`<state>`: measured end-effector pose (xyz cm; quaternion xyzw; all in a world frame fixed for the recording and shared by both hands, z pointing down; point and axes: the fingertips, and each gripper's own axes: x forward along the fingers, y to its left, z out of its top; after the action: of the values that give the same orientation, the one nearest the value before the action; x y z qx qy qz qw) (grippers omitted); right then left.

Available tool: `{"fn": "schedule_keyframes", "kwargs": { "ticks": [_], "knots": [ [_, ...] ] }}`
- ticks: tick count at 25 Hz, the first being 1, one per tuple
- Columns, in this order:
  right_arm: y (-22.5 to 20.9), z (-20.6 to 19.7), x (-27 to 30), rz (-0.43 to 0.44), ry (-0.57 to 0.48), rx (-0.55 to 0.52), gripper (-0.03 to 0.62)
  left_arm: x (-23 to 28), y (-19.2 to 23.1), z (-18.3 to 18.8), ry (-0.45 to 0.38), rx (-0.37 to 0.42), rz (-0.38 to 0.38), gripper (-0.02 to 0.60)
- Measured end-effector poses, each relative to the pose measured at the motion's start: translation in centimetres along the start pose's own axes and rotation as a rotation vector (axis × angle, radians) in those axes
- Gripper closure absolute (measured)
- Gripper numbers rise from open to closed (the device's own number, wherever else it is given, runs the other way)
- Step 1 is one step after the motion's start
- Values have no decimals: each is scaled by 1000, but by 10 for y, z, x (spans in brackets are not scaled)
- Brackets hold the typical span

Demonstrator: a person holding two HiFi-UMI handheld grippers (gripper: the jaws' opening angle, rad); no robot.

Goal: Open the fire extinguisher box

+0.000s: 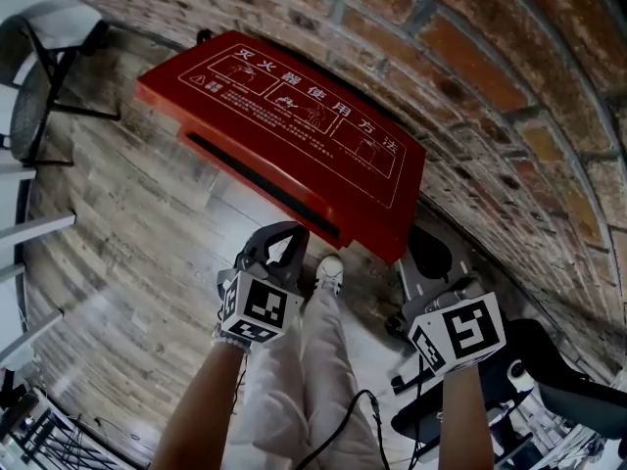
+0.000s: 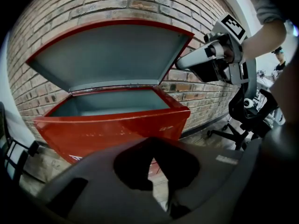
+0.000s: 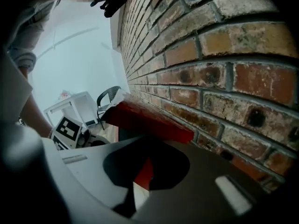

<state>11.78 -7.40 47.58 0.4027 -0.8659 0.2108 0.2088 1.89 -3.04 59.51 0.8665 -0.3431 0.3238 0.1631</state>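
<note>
The box (image 2: 112, 127) sits against the wall (image 2: 93, 3), lid (image 2: 117, 55) raised. Treat the lid as stiff sheet metal, probably weighty on its hinge, with slick paint; take it by the front lip. Left gripper (image 2: 156, 164) and right gripper (image 3: 140, 181): jaws together, holding nothing.

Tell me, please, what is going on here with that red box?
A person with a gripper in each hand stands at a red fire extinguisher box against the brick wall. Its lid is raised, so the box is open. The right gripper, jaws shut, is by the lid's right edge; the left gripper, also shut and empty, hangs before the box.
</note>
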Motion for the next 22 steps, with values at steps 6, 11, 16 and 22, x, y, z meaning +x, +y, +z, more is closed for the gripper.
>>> {"fn": "schedule_keyframes", "kwargs": {
  "ticks": [6, 11, 16, 22],
  "knots": [
    [-8, 9, -3, -38, -33, 6, 586, 0, -1, 0, 3, -4, 1, 583],
    [-16, 21, -5, -89, -53, -29, 586, -1, -1, 1, 4, 3, 2, 583],
    [-29, 33, -6, -126, -88, -10, 587, -1, -1, 1, 2, -3, 4, 583],
    [-47, 43, -2, -165, -98, -9, 586, -1, -1, 1, 1, -15, 3, 583]
  ]
}}
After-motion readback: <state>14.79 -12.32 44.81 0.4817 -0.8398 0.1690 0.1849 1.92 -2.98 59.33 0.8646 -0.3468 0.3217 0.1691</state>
